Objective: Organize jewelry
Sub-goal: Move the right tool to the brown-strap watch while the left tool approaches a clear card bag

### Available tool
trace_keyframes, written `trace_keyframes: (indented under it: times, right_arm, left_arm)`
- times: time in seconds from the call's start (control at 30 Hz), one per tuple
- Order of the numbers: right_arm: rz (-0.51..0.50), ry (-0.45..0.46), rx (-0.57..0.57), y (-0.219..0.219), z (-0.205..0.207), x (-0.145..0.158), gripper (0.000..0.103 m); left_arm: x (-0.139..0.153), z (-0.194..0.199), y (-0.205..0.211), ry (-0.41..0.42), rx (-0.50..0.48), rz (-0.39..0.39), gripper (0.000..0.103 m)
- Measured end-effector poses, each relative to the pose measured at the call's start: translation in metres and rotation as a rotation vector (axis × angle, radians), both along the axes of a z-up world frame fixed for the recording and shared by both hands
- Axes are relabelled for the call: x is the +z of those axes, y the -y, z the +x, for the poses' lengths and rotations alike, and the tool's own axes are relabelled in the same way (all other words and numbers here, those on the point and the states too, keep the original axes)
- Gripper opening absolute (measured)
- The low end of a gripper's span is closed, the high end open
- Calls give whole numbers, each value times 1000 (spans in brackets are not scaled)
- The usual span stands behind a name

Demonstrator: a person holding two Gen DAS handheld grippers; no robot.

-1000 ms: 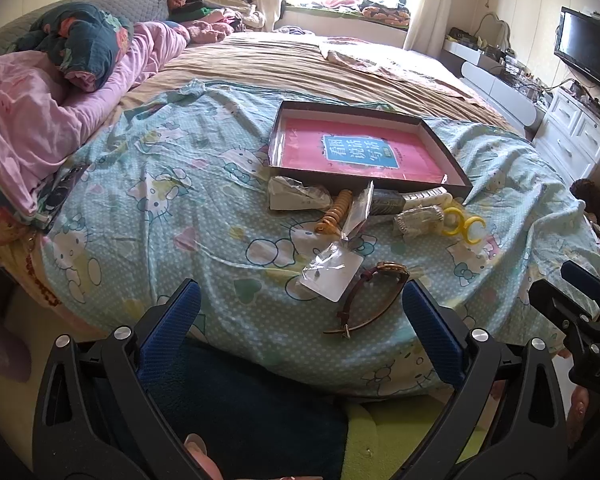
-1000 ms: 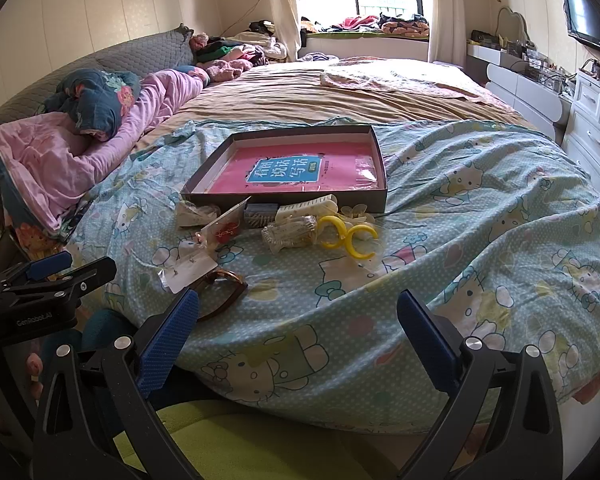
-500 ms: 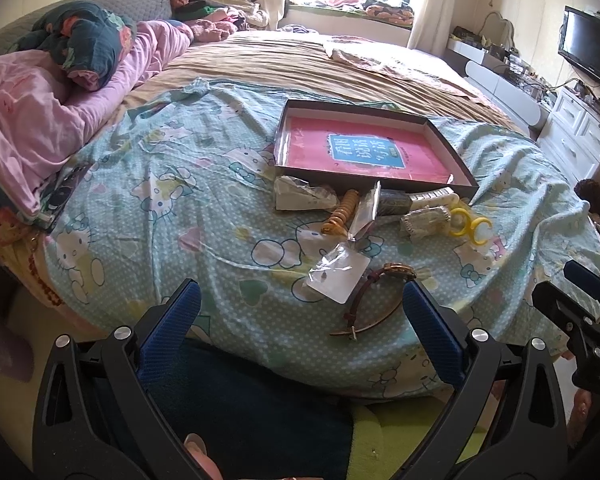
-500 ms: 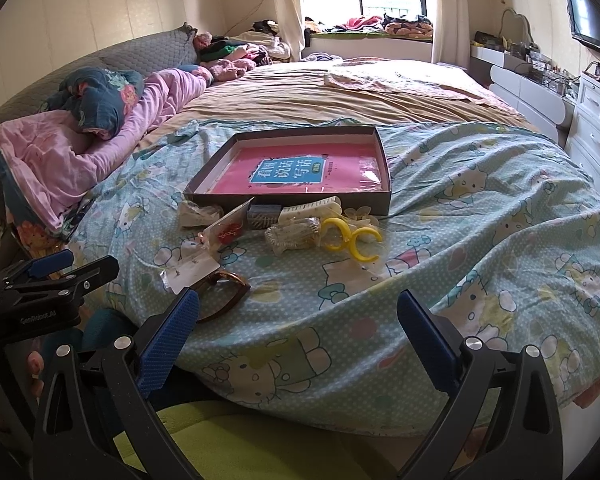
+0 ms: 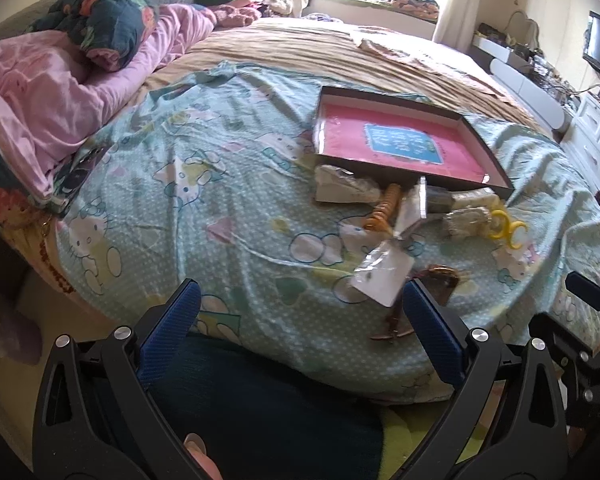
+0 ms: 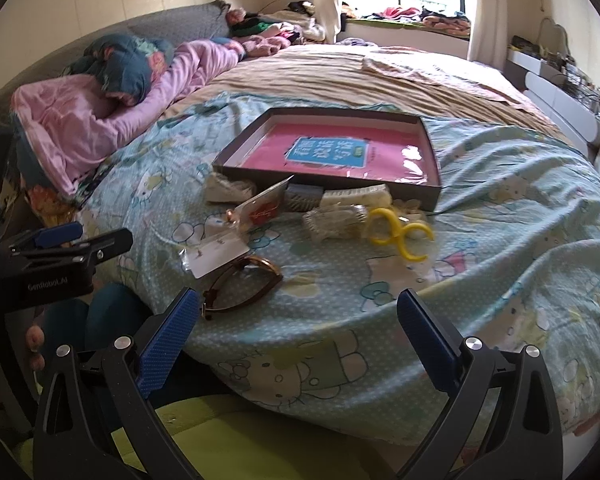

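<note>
A: Where is the jewelry?

B: Scattered on the bed's blue cartoon-print quilt, along the near wall of the shallow dark box, centre of the right wrist view. The box has a pink sheet in its bottom.

A: What pieces?

B: A yellow clip to the right, a clear packet just left of it, a carded piece in plastic, and a brown strap looped into an oval nearest the bed edge, lower centre.

A: And the tongs?

B: The right tongs are spread wide and empty at the bottom of the frame, their left blue pad just beside the strap's end. The left tongs are equally wide apart with nothing between them; in their view the strap sits partly behind the right pad.
</note>
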State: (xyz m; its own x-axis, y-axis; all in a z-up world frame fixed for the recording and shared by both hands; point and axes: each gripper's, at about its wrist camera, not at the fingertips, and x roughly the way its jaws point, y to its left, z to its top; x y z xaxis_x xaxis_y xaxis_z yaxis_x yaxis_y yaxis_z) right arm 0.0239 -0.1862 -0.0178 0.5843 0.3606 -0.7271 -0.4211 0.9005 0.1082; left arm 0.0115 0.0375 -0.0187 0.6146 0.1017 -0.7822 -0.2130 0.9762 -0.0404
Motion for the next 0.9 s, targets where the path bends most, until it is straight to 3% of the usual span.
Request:
trace_keyframes:
  times: [0.23, 0.63, 0.9]
  right_arm:
    - [-10, -50, 30, -15, 17, -19, 99]
    - [-73, -73, 87, -39, 49, -49, 97]
    - [-128, -101, 138, -54, 68, -71, 60]
  left_arm:
    - [-14, 9, -14, -32, 17, 16, 95]
    - [-38, 30, -11, -99, -102, -79, 95]
    - [-50, 44, -7, -143, -147, -103, 95]
